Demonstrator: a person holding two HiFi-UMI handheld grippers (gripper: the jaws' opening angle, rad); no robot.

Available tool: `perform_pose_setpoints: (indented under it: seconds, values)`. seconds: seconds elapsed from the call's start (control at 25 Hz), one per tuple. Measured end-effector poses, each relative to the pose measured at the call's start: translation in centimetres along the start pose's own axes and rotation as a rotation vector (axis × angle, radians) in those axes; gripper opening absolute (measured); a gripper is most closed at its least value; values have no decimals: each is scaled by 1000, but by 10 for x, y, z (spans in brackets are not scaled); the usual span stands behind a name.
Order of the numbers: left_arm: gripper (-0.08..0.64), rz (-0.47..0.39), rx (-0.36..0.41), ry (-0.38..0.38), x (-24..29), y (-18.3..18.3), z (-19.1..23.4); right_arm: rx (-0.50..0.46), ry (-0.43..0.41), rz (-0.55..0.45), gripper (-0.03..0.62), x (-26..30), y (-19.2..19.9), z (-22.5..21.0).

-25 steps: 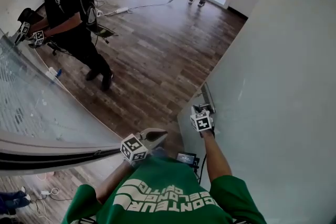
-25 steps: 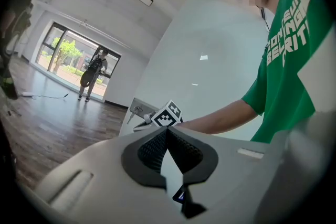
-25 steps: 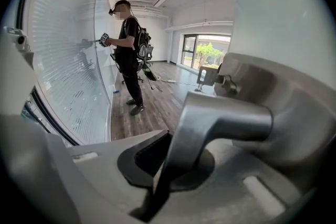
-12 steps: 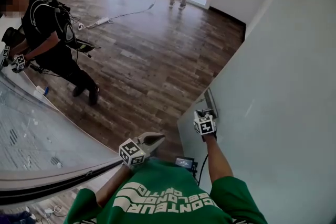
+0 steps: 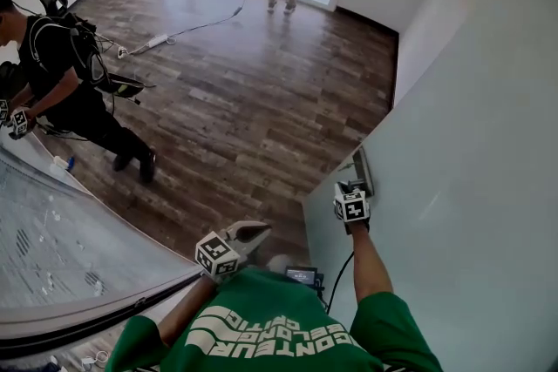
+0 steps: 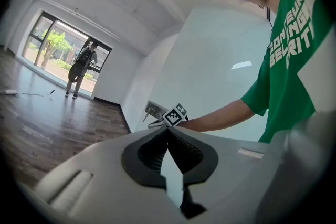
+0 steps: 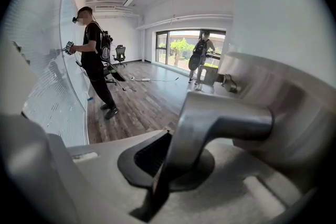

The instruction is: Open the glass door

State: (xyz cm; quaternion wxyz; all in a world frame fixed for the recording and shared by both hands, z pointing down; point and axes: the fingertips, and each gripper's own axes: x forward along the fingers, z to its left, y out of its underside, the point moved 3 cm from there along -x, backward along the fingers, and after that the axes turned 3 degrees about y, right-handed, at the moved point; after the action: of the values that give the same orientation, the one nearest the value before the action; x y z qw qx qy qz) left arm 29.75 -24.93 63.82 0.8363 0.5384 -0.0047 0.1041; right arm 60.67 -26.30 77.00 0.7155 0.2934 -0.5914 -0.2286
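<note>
Danger at this moment is slipping, I think. The right gripper (image 7: 167,162) is clamped on the smooth silver metal lever handle (image 7: 231,120), which passes between its jaws and goes on to their right into the pale frosted glass door (image 5: 471,144). If the pull goes crooked, the polished lever can slide out of the jaws. The left gripper (image 6: 169,136) is closed with nothing inside, well apart from the right one, so it could not catch the door's edge.

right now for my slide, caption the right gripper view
Right gripper shut on the metal lever handle of the frosted glass door, wood floor beyond.
</note>
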Motion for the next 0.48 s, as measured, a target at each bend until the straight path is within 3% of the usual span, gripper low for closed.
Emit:
perform_pose_setpoints:
  seconds: [0.48]
  values:
    - [11, 42, 25, -1, 42, -13, 20, 88, 90, 13, -8, 0, 25, -78]
